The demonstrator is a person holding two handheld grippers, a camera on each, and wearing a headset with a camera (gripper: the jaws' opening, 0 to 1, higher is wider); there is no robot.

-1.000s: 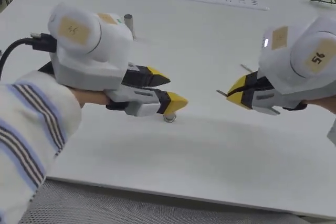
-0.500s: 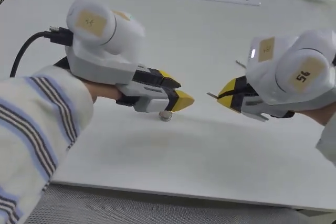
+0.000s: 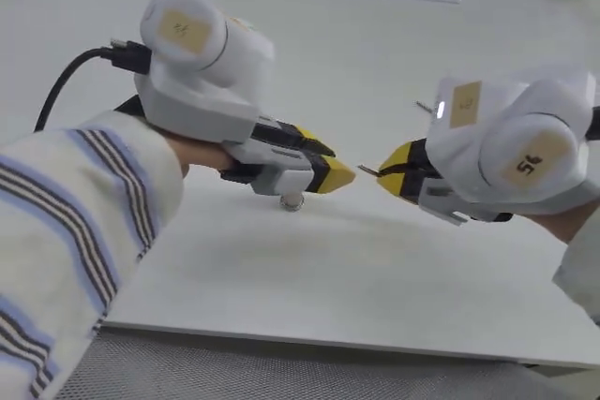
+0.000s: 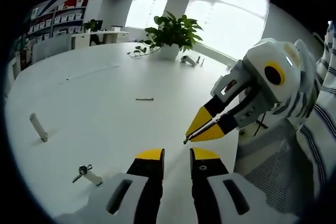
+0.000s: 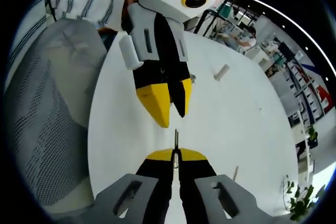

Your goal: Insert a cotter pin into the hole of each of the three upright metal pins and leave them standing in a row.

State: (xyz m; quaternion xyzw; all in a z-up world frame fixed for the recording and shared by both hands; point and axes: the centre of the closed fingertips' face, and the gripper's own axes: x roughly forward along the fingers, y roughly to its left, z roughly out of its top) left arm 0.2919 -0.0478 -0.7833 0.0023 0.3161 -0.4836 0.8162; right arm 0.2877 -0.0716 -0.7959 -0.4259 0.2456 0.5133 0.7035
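While the two tongs face tip to tip over the white surface [image 3: 375,269], the right tongs [image 5: 176,155] grip a cotter pin [image 5: 176,139].
The right tongs are clamped shut on the cotter pin, whose free end juts toward the left tongs [image 4: 177,155]; those stand apart with nothing between them. A metal pin [image 3: 292,200] stands on the surface just below the left tongs. In the left gripper view a second pin [image 4: 38,127] stands well off to the side, and a loose cotter pin [image 4: 144,99] lies farther out.
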